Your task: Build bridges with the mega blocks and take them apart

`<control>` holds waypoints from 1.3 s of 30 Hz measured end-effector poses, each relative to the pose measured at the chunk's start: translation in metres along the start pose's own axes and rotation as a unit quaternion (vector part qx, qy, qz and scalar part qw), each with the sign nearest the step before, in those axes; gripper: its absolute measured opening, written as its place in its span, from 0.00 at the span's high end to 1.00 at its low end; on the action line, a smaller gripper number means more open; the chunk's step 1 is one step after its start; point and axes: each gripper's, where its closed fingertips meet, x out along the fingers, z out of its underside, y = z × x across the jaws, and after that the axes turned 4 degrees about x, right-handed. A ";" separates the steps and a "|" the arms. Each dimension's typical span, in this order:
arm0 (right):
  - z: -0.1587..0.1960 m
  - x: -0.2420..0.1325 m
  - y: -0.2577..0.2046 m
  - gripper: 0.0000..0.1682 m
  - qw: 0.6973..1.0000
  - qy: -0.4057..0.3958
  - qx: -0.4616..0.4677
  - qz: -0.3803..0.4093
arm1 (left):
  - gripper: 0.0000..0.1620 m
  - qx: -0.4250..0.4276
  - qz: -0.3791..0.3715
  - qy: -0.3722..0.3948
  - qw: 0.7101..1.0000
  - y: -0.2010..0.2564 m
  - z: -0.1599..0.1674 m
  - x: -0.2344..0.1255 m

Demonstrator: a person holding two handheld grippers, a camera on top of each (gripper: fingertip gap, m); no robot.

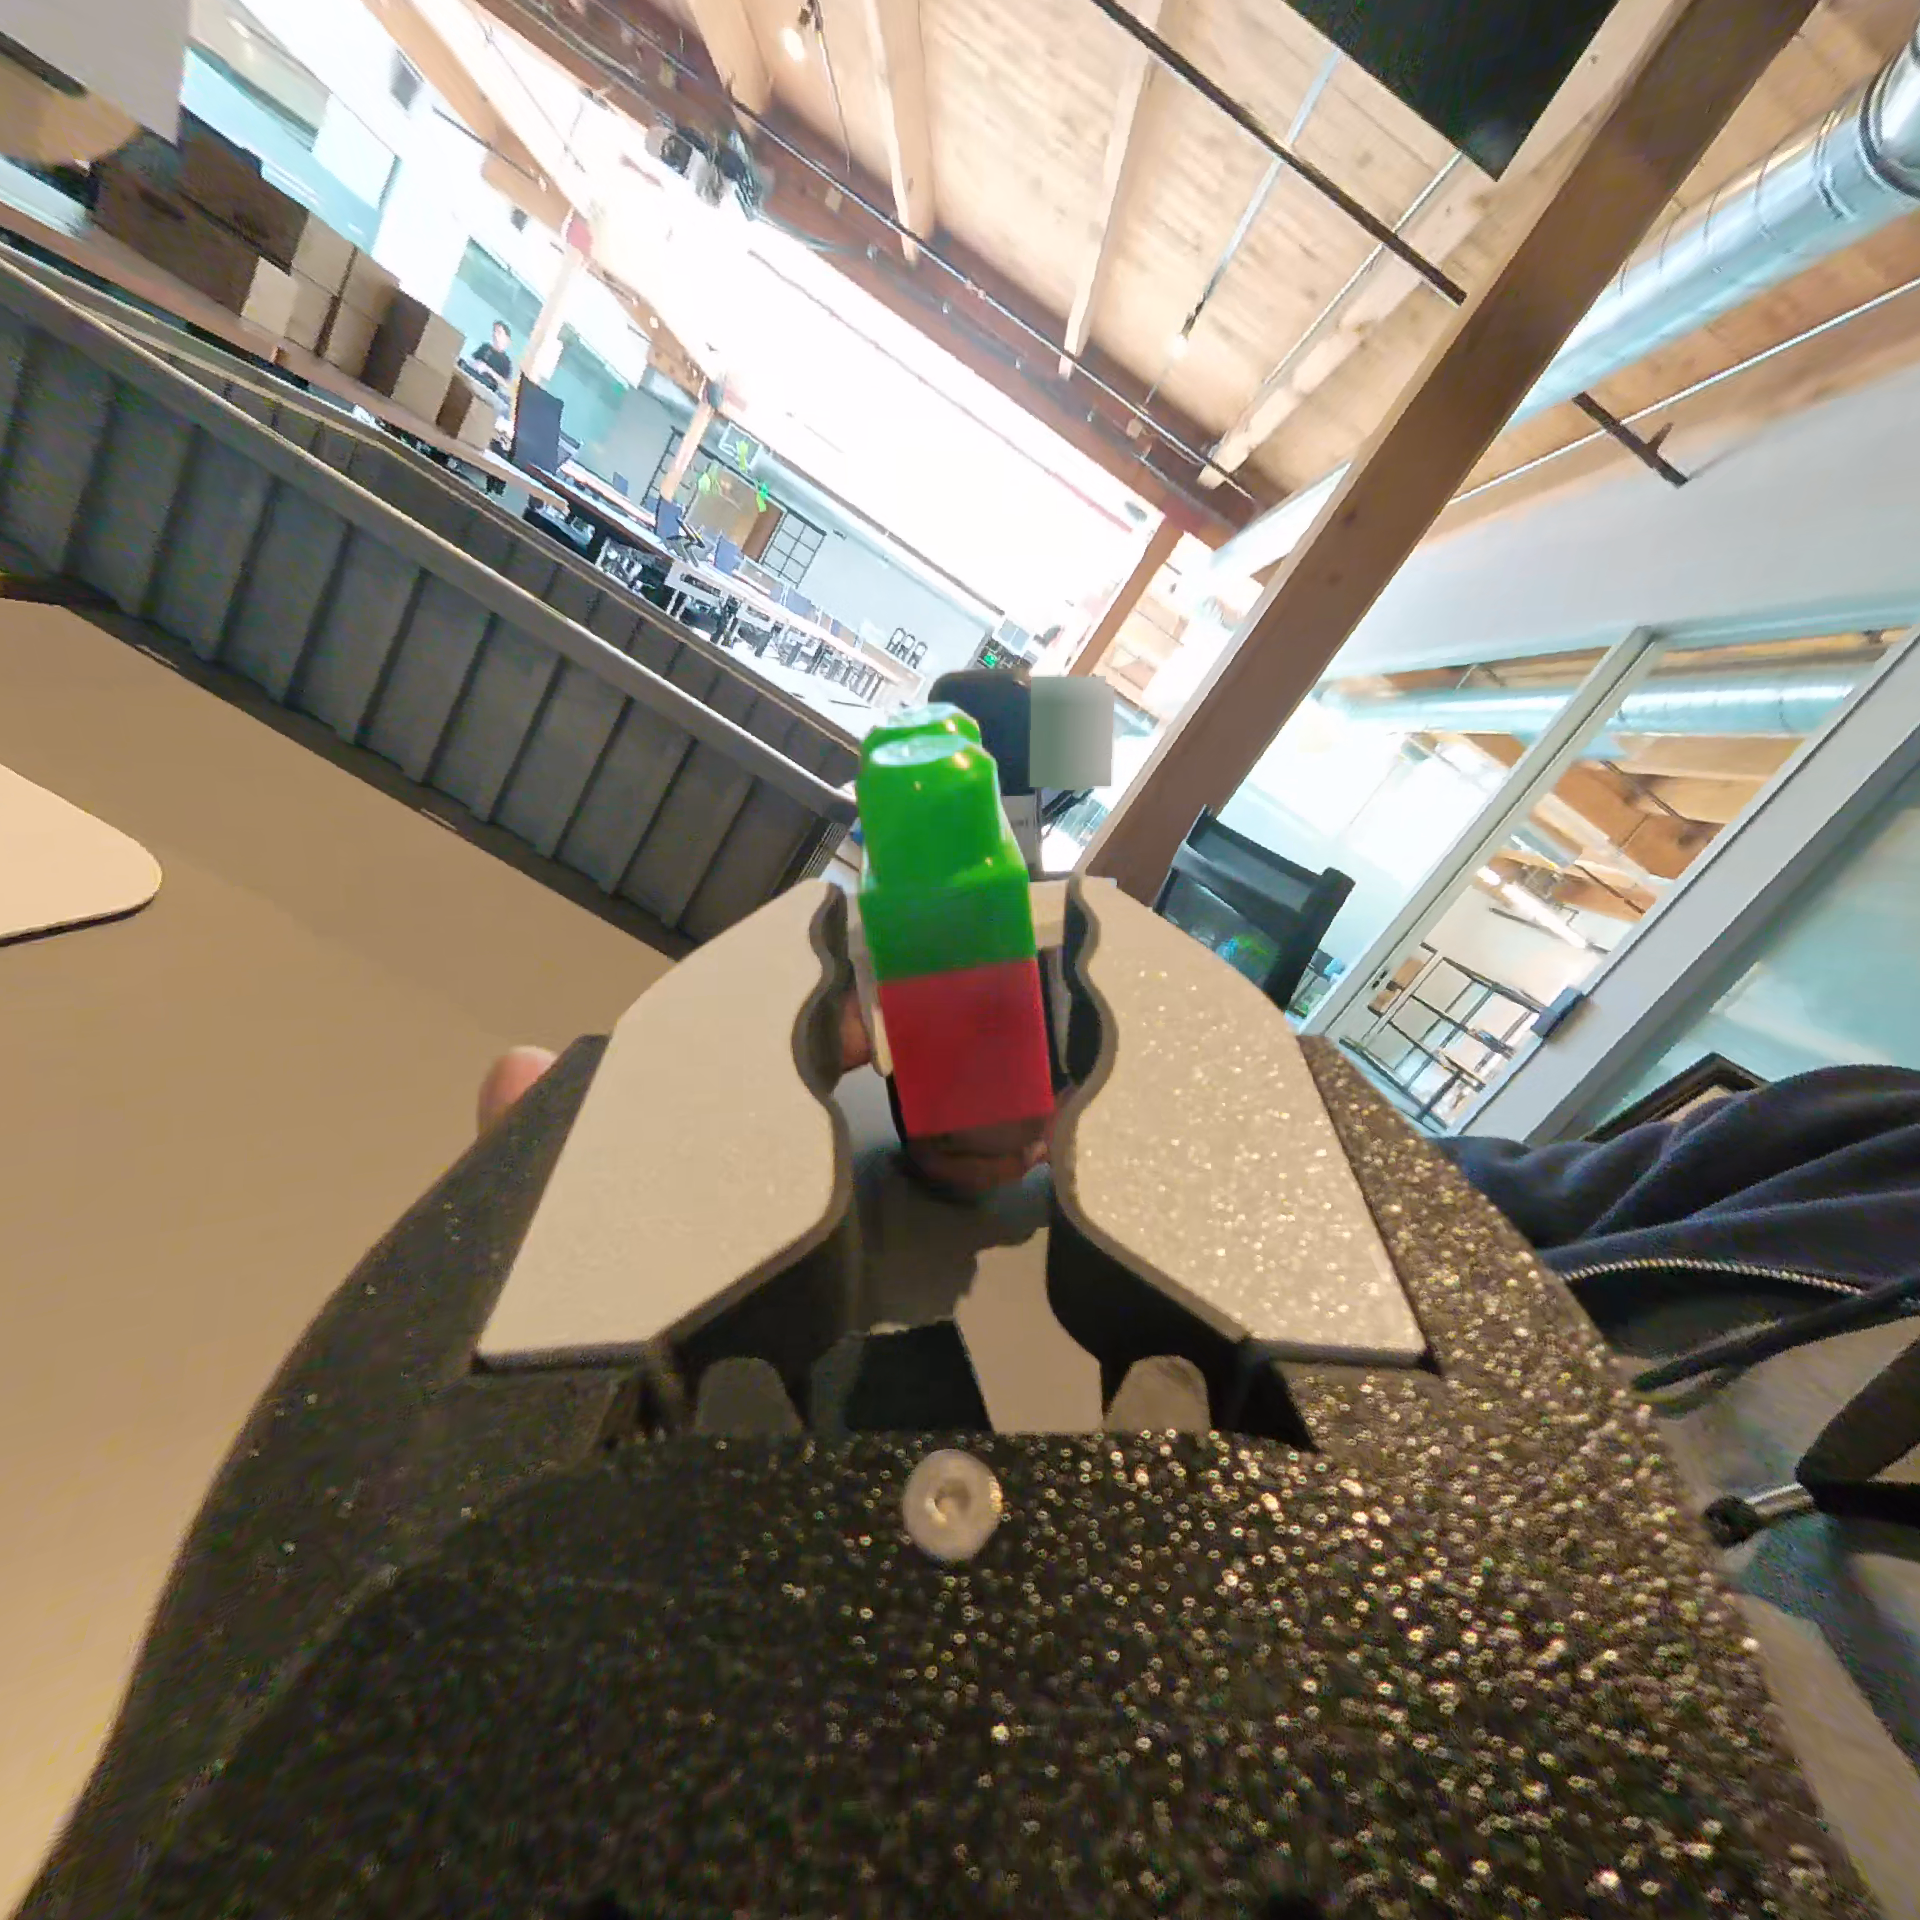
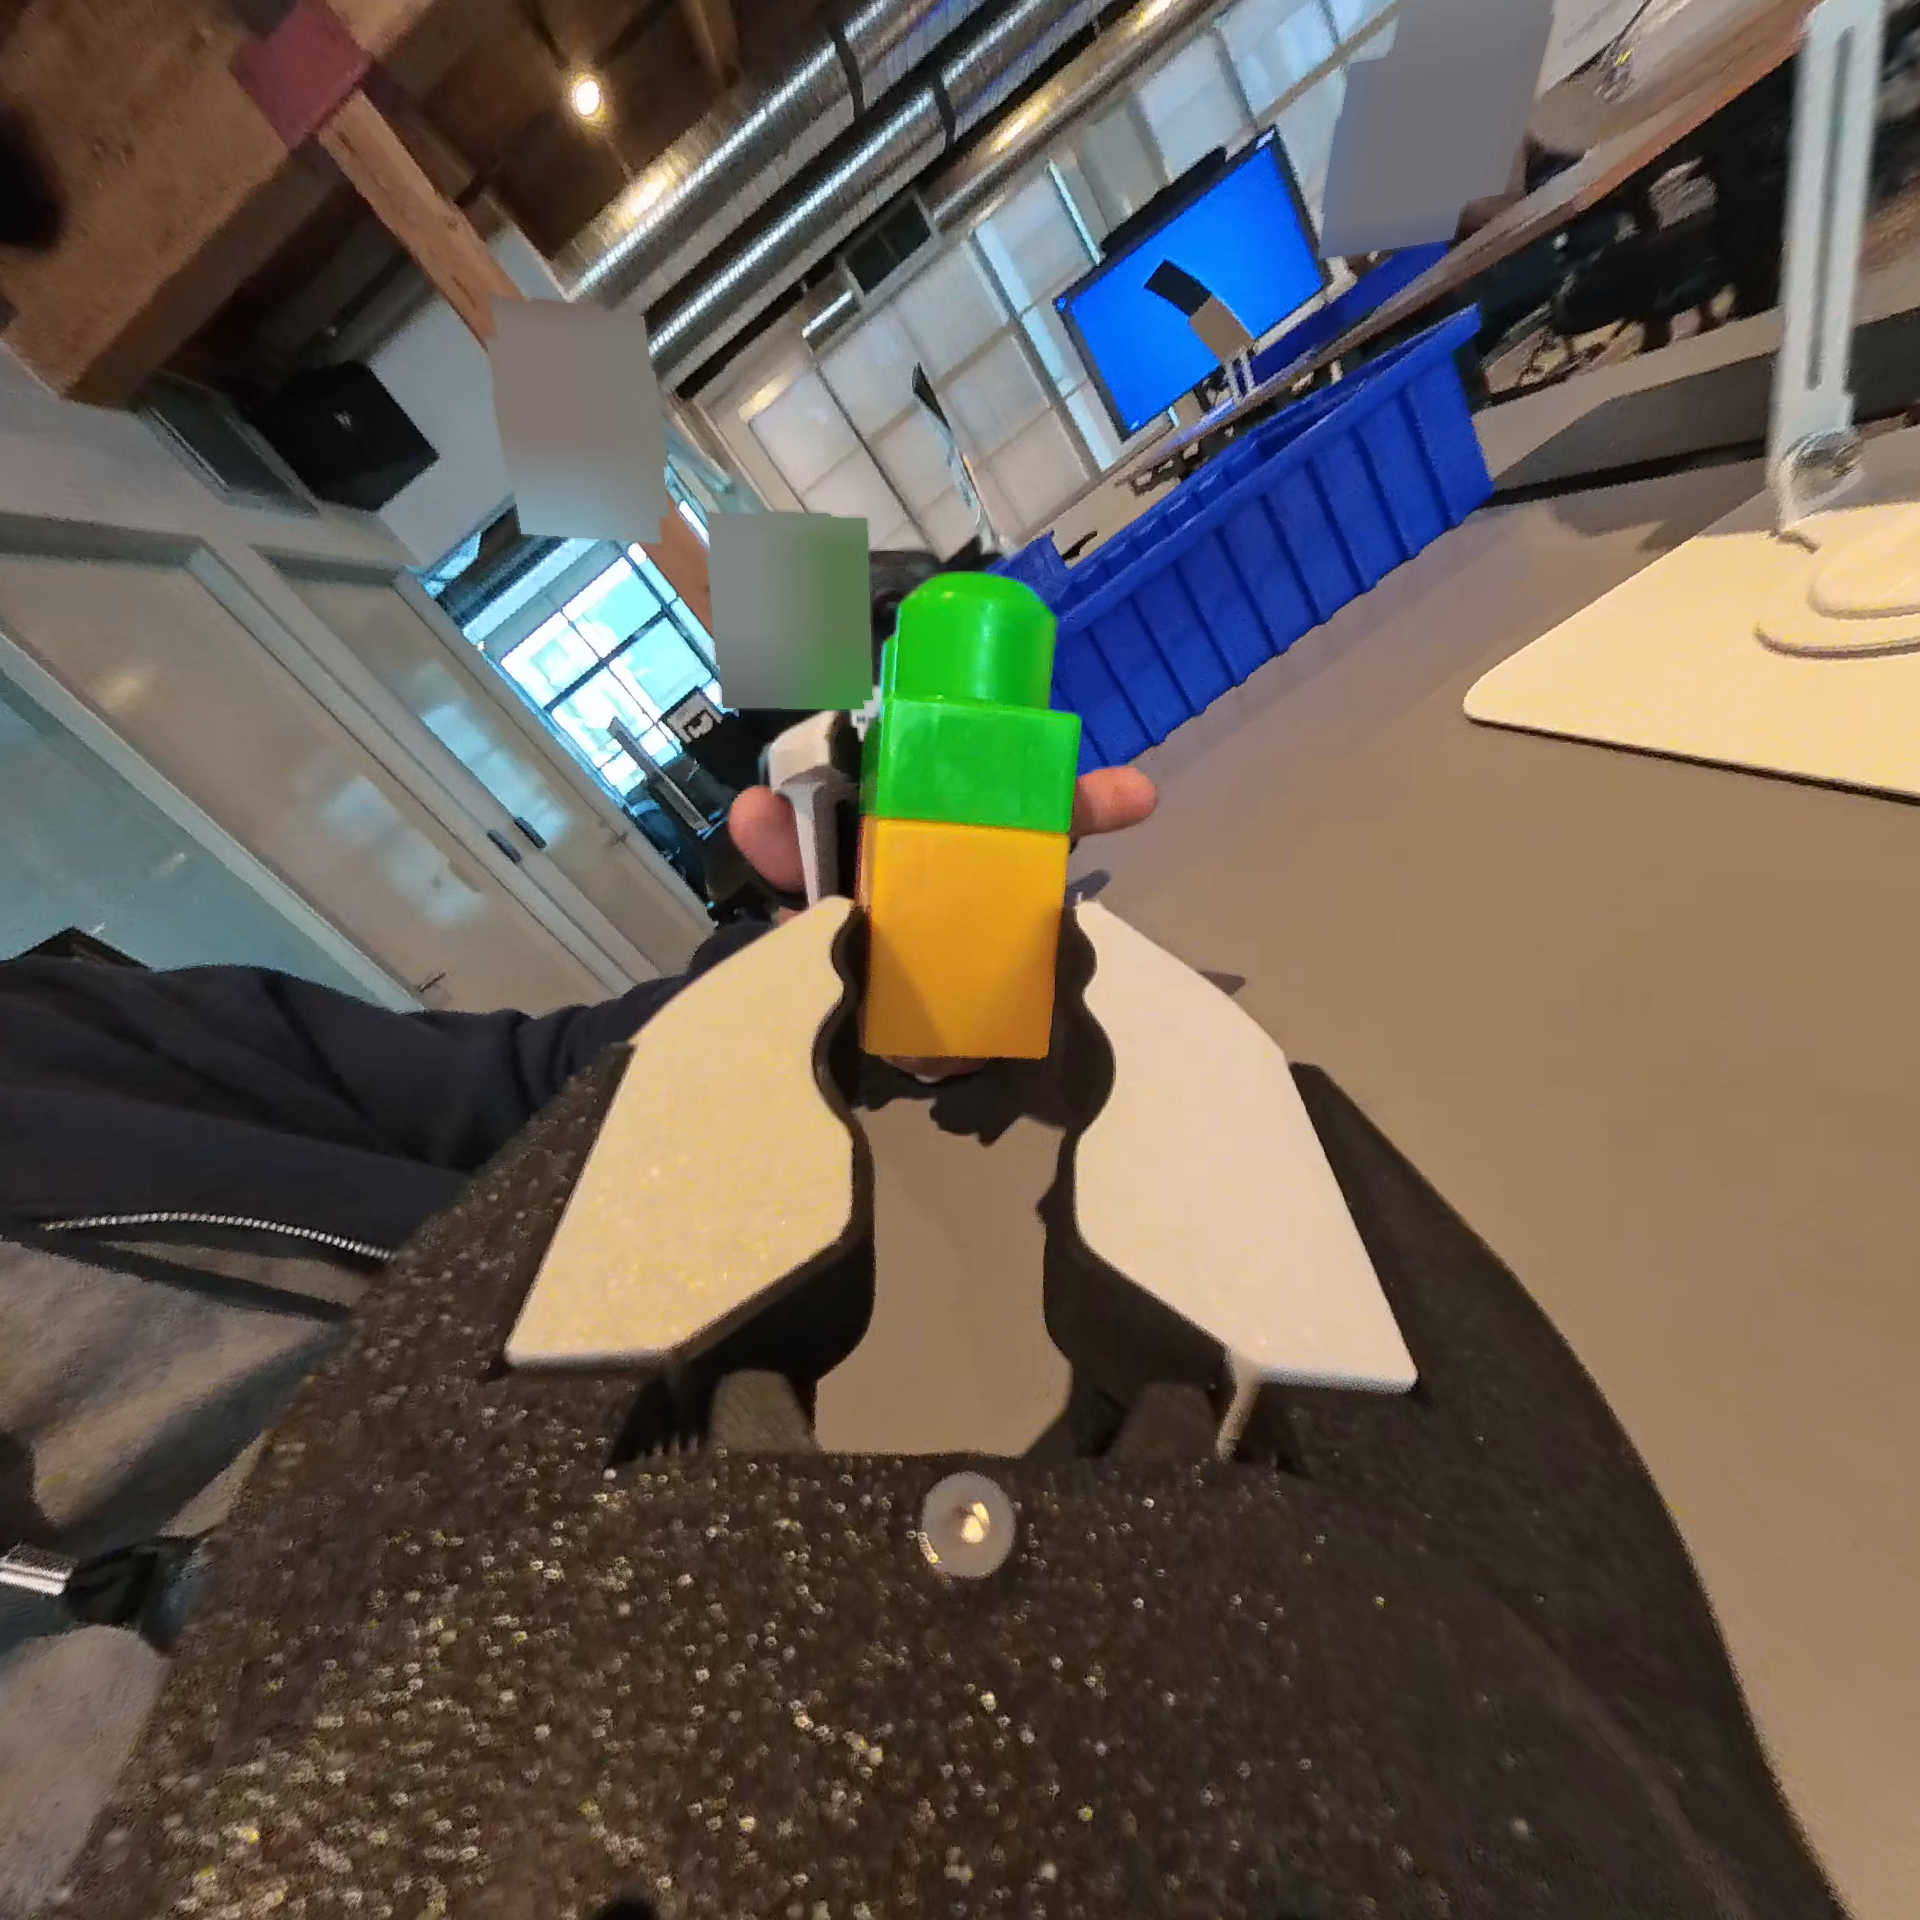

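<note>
A small bridge of mega blocks is held in the air between my two grippers. A long green block [image 1: 940, 862] sits on top of a red block [image 1: 971, 1049] at my left gripper's end. My left gripper [image 1: 951, 906] is shut on the red block. In the right wrist view the same green block [image 2: 971, 727] sits on a yellow block [image 2: 961, 935]. My right gripper [image 2: 961, 920] is shut on the yellow block. Each view hides the far leg. A finger of the left gripper [image 2: 816, 831] and a hand [image 2: 1117, 800] show behind the blocks.
A grey table [image 2: 1507, 1039] lies below. A blue bin [image 2: 1299, 540] stands at its far side, with a white pad [image 2: 1714, 675] and monitor stand to the right. The left wrist view shows a grey ribbed bin [image 1: 416, 623], a white pad [image 1: 62, 873] and a dark sleeve [image 1: 1683, 1174]. The left gripper's tips are roughly 5 cm from the right gripper's.
</note>
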 end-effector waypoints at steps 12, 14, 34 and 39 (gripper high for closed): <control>-0.009 -0.003 0.002 0.79 0.999 0.028 -0.011 0.012 | 0.78 0.032 -0.011 -0.089 0.995 0.001 0.031 0.010; -0.008 -0.002 0.002 0.79 0.999 0.026 -0.016 0.017 | 0.79 0.029 -0.017 -0.090 0.995 -0.001 0.031 0.010; -0.004 -0.002 0.005 0.79 0.999 0.012 -0.034 0.039 | 0.79 0.044 -0.037 -0.106 0.993 -0.005 0.034 0.009; -0.017 -0.007 -0.008 0.79 0.995 0.031 -0.080 0.042 | 0.79 0.052 -0.019 -0.084 0.995 0.003 0.025 0.009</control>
